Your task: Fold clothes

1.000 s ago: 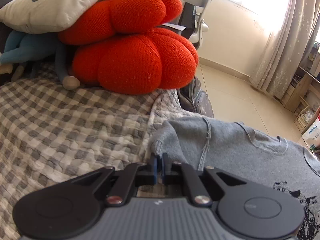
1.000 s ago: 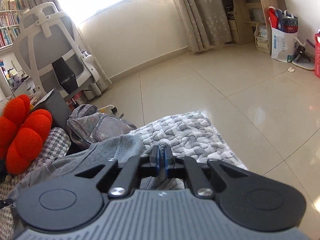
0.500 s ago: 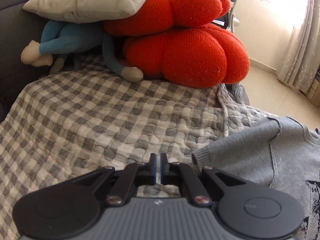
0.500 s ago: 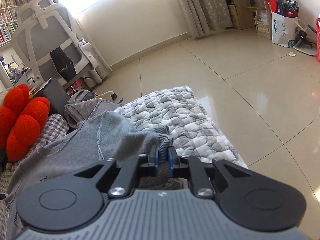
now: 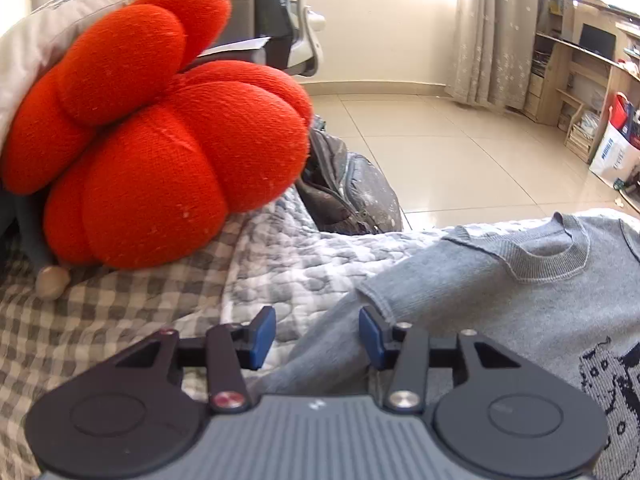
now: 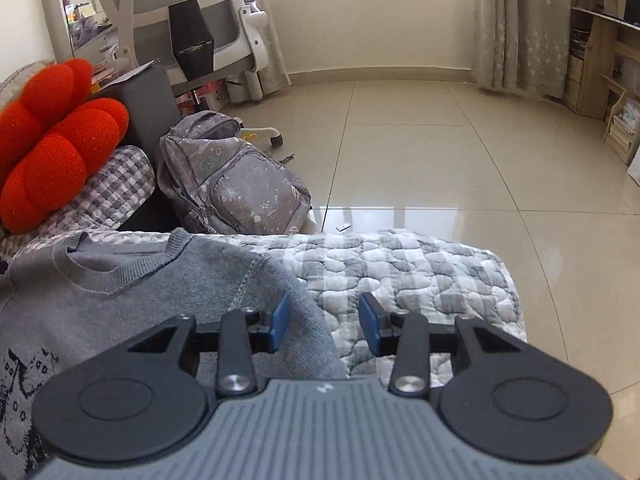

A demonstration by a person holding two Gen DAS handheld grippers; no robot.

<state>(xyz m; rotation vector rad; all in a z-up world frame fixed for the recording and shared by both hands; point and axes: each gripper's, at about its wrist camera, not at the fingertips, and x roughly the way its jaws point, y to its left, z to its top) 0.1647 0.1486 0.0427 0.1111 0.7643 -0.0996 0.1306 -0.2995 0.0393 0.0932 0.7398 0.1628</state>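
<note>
A sunlit room with a pale tiled floor (image 6: 420,152) and curtains holds a sofa draped in a grey-and-white quilted cover (image 6: 400,268), and on that cover lies the grey sweater (image 5: 500,300), front side up, its ribbed collar (image 5: 548,260) toward the sofa's front edge and a dark printed motif lower on the chest. Both sleeves run down along the body's sides, one passing between the jaws of each gripper. The left gripper (image 5: 317,338) stands wide open over its sleeve, clasping nothing; the right gripper (image 6: 325,322) is equally wide open at the other sleeve's edge, also empty. As far as these views settle it, the sweater lies spread and smoothed, with no body fold visible; the hem is out of view. Beyond the sweater sit a red pumpkin-shaped cushion (image 5: 160,152) and a grey backpack (image 6: 236,184) on the floor.
</note>
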